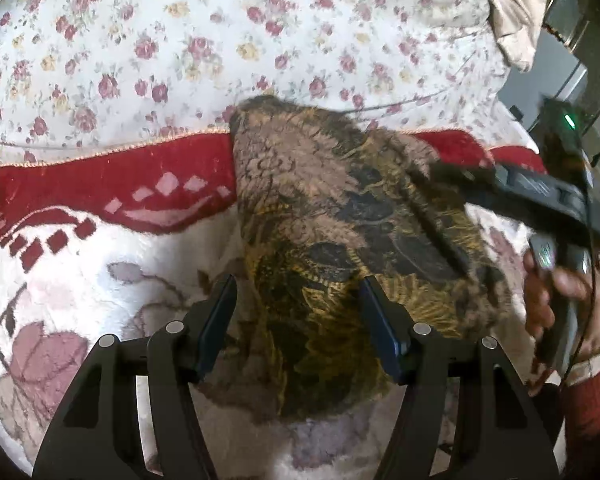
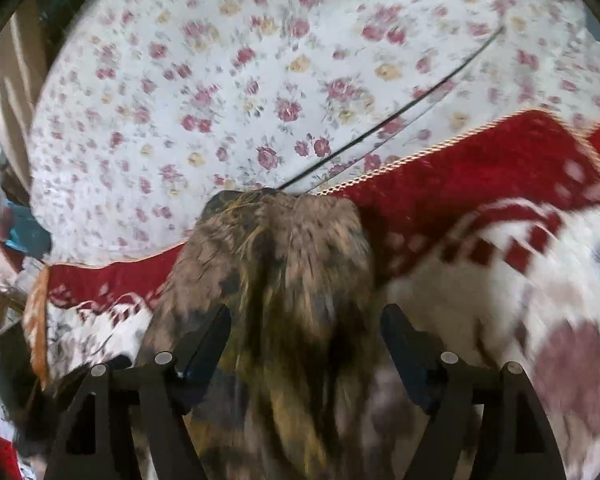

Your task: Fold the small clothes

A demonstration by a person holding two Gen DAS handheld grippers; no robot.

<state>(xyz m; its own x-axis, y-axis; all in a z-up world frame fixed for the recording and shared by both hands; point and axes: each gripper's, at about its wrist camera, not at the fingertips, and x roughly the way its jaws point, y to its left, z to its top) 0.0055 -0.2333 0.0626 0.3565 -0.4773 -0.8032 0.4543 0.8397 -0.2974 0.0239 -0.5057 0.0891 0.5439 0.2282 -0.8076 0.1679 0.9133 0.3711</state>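
Patterned garment [image 1: 340,216] lies lengthwise away from the fingers, under the released left gripper [image 1: 298,300] and released right gripper [image 2: 306,332], both equally near.

1. Patterned brown garment [image 1: 340,216]: I count one, lying folded over on the bedding.
2. Red-and-white blanket [image 1: 100,184]: one, under the garment.
3. Floral sheet [image 1: 204,40]: one, behind the blanket.
4. Grippers: two, the left gripper [image 1: 298,300] and the right gripper [image 2: 306,330].
5. Hand [image 1: 556,300]: one in my left view.
6. Thin dark cord [image 2: 388,120]: one, I think; the right view is blurred.
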